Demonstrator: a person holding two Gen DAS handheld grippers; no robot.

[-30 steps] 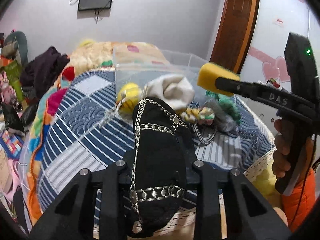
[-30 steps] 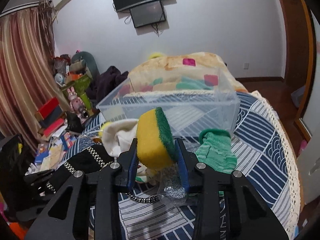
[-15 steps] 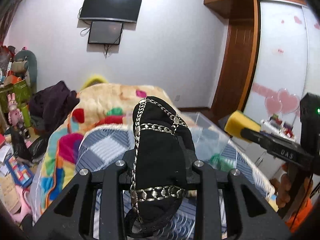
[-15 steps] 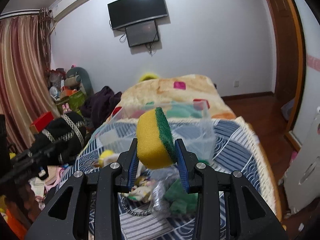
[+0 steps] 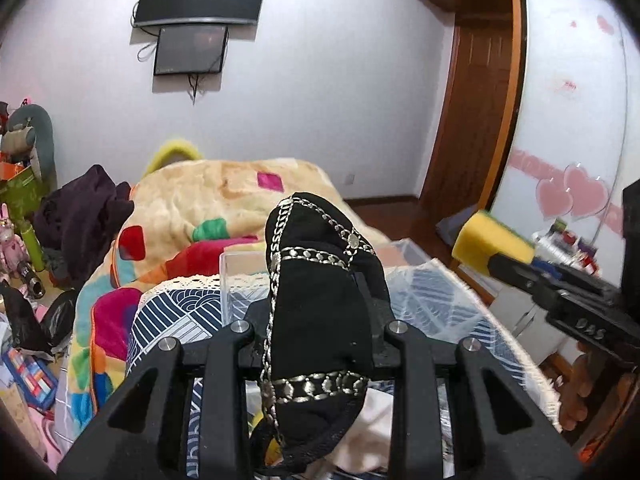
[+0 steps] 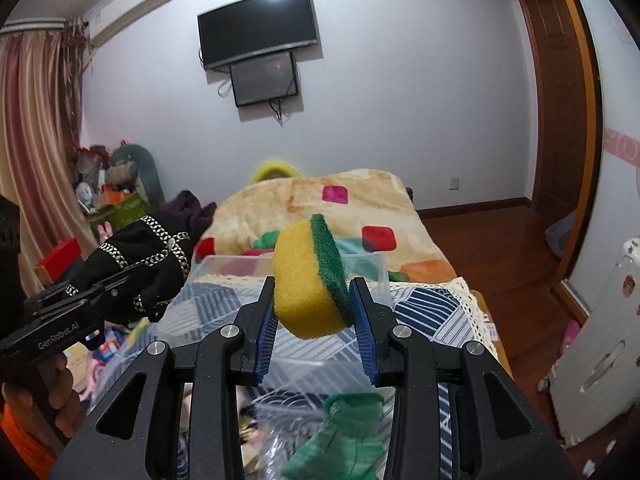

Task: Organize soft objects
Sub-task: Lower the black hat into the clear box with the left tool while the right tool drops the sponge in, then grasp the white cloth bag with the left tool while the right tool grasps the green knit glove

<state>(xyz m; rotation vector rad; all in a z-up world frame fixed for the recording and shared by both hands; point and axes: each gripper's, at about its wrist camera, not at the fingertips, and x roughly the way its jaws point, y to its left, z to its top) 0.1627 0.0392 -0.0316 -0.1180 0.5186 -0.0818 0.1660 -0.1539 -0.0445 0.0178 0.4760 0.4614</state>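
Observation:
My left gripper (image 5: 320, 316) is shut on a black fabric item with silver chain trim (image 5: 320, 300), held in the air over the near side of a clear plastic bin (image 5: 240, 276). It also shows in the right wrist view (image 6: 148, 264). My right gripper (image 6: 314, 316) is shut on a yellow sponge with a green scrub side (image 6: 310, 280), held above the bin (image 6: 372, 268). The sponge shows at the right of the left wrist view (image 5: 488, 240). A green knit item (image 6: 340, 436) lies below the right gripper.
The bin sits on a blue-and-white patterned cloth (image 6: 424, 304) with a lace edge. A bed with a colourful blanket (image 5: 208, 200) is behind it. Cluttered toys and boxes (image 6: 108, 200) are at the left; a white appliance (image 6: 600, 340) stands at the right.
Both grippers have risen and tilted up with their loads; the pile of soft items has dropped out of the left view, and the bin now sits lower in both views.

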